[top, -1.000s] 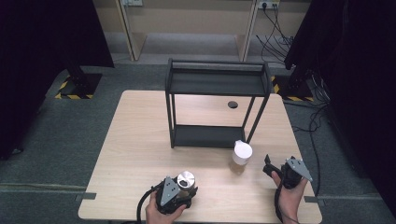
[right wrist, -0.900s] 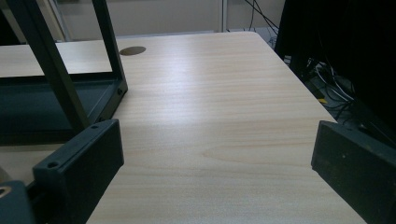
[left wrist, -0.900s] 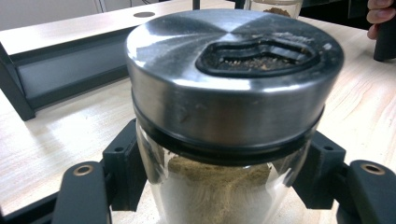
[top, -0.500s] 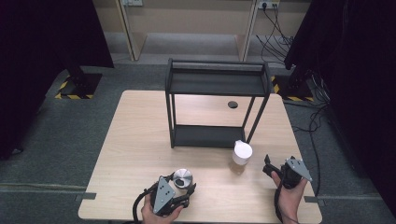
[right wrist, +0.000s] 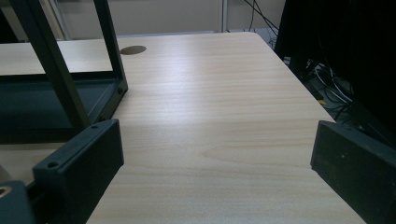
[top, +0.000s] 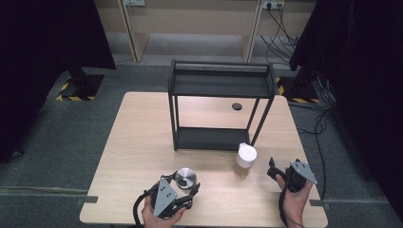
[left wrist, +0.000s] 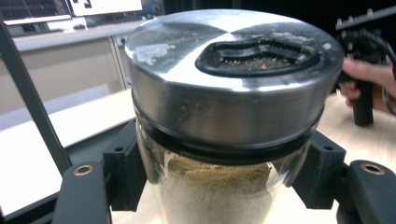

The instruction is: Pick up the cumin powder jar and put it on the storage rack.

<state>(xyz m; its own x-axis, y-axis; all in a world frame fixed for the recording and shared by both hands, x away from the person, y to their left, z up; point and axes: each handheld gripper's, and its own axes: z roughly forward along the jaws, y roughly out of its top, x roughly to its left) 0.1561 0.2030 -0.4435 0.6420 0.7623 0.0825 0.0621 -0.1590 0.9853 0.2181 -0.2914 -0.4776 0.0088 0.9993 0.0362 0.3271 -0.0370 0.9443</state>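
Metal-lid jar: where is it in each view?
High view: metal-lid jar at bottom centre, between the left gripper jaws.
Left gripper view: jar large and central, gripped at the glass below the lid.
Right gripper view: jar is not in it.
Shared landmark: black shelf rack.

The jar (left wrist: 219, 154) in the left claw (left wrist: 219, 186) has clear, glossy glass walls over a grainy tan powder, and a brushed metal lid (left wrist: 233, 70), smudged, with a black rubbery ring beneath it. The surface (right wrist: 210, 116) is pale wood-grain laminate, smooth with a soft sheen. Behind the jar, the rack (top: 221, 85) looks like matt black metal. Right of the jar, the white cup (top: 246, 154) seems plastic, though it shows too small to be sure.
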